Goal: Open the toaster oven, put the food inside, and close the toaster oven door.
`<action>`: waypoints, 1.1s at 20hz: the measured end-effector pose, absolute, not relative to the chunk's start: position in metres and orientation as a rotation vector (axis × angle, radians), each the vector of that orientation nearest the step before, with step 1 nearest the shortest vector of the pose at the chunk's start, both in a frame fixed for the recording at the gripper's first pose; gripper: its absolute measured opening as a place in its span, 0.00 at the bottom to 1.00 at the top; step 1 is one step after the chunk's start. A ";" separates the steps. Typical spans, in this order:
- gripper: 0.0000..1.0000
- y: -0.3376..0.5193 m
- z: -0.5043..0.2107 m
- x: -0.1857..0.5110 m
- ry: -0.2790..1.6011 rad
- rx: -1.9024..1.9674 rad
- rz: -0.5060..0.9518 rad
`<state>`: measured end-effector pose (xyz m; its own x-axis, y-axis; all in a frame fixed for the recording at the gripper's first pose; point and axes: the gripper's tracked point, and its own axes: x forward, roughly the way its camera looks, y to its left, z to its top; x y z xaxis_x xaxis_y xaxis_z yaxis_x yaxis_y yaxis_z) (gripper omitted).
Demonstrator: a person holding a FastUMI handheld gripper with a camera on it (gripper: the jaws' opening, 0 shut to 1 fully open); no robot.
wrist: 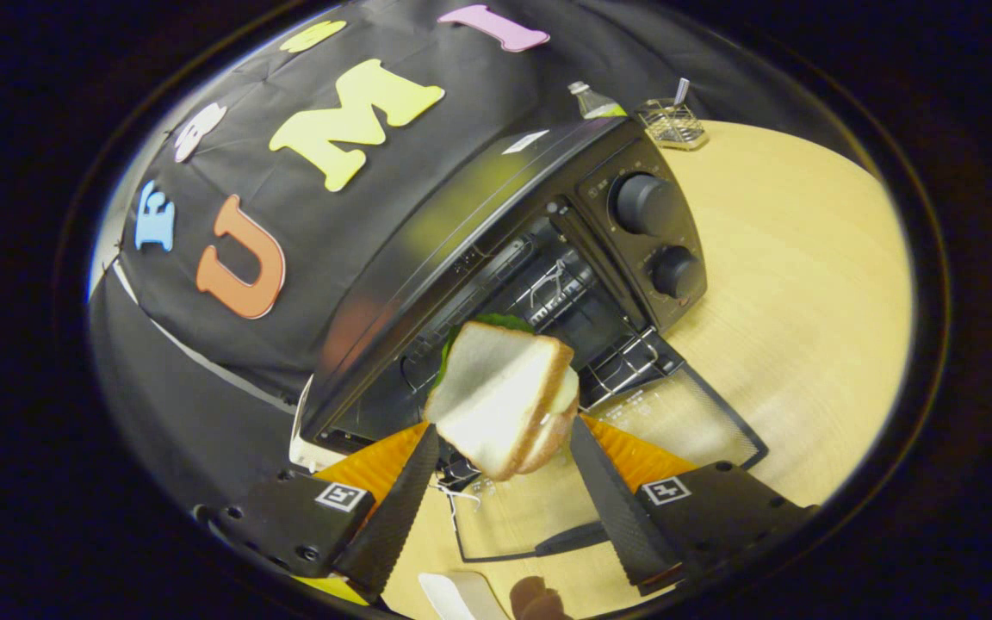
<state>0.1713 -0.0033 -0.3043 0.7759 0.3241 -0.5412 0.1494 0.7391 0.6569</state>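
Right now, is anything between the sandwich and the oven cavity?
Nothing visible blocks it. The gripper is shut on the sandwich, held just before the toaster oven mouth. The glass door lies folded down on the table below, and the wire rack sits inside, bare.

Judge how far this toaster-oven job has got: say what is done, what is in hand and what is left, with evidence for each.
Done: the oven is open, its glass door folded down flat on the table. In hand: the gripper is shut on the sandwich, held just in front of the opening, above the door. Left: set the sandwich on the rack inside, let go, pull back and close the door.
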 end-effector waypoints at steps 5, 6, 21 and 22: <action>1.00 -0.009 -0.308 0.136 0.684 0.636 0.149; 1.00 -0.007 -0.313 0.127 0.692 0.612 0.159; 1.00 0.005 -0.395 0.056 0.669 0.127 0.128; 1.00 0.005 -0.400 0.054 0.679 0.131 0.122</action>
<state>0.0542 0.0053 -0.3998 0.7714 0.1553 -0.6172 -0.0699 0.9846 0.1604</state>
